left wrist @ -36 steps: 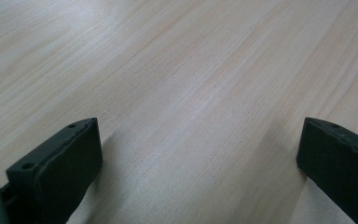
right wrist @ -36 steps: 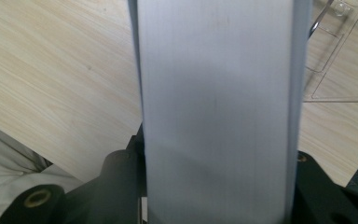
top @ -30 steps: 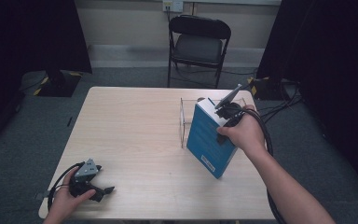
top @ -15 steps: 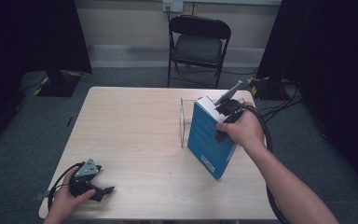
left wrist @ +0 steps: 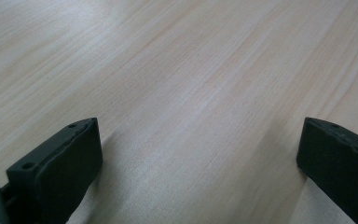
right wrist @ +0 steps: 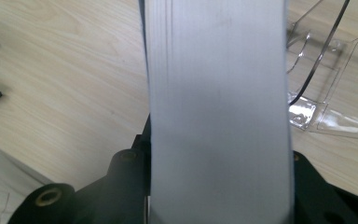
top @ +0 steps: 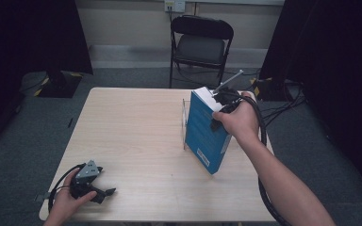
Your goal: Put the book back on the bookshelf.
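A thick blue book (top: 205, 133) stands tilted on one lower corner at the right of the wooden table (top: 136, 122). My right gripper (top: 220, 106) grips it from above at its top edge. In the right gripper view the book's white page edge (right wrist: 219, 93) fills the gap between the two black jaws of the right gripper (right wrist: 219, 186), which press on its covers. My left gripper (top: 104, 192) rests on the table near the front left corner in a hand. Its jaws in the left gripper view (left wrist: 198, 158) stand wide apart over bare wood (left wrist: 191, 70).
A clear plastic bookend (top: 185, 117) stands just left of and behind the book; it lies beside the pages in the right gripper view (right wrist: 328, 107). A black folding chair (top: 200, 42) stands beyond the table's far edge. Cables trail off the right side.
The right hand has raised the book a little and shifted it slightly left, toward the bookend. The left hand and its gripper have stayed put.
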Tool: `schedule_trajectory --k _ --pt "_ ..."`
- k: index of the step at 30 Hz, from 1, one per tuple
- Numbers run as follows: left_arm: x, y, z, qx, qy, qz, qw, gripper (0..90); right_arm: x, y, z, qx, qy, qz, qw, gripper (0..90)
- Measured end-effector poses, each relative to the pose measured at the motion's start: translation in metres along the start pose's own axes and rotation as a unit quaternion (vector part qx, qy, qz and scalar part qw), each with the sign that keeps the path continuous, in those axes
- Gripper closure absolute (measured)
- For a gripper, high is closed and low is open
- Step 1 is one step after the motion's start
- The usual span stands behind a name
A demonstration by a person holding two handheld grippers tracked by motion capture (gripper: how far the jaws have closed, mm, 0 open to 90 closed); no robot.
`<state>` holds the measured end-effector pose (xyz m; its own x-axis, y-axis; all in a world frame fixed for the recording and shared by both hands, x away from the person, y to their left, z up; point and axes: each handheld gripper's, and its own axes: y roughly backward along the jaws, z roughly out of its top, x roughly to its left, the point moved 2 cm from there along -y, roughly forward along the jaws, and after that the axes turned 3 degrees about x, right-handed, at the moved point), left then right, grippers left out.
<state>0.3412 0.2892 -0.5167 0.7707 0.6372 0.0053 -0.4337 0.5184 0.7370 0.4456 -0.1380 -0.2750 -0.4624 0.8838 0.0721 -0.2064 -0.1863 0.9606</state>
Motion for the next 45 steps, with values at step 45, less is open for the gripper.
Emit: schedule_trajectory --k 45 --pt "0.002 -0.002 0.002 -0.002 -0.003 -0.005 1.0000 0.0 -0.003 -0.038 0.048 -0.063 -0.053 -0.023 0.9963 61.8"
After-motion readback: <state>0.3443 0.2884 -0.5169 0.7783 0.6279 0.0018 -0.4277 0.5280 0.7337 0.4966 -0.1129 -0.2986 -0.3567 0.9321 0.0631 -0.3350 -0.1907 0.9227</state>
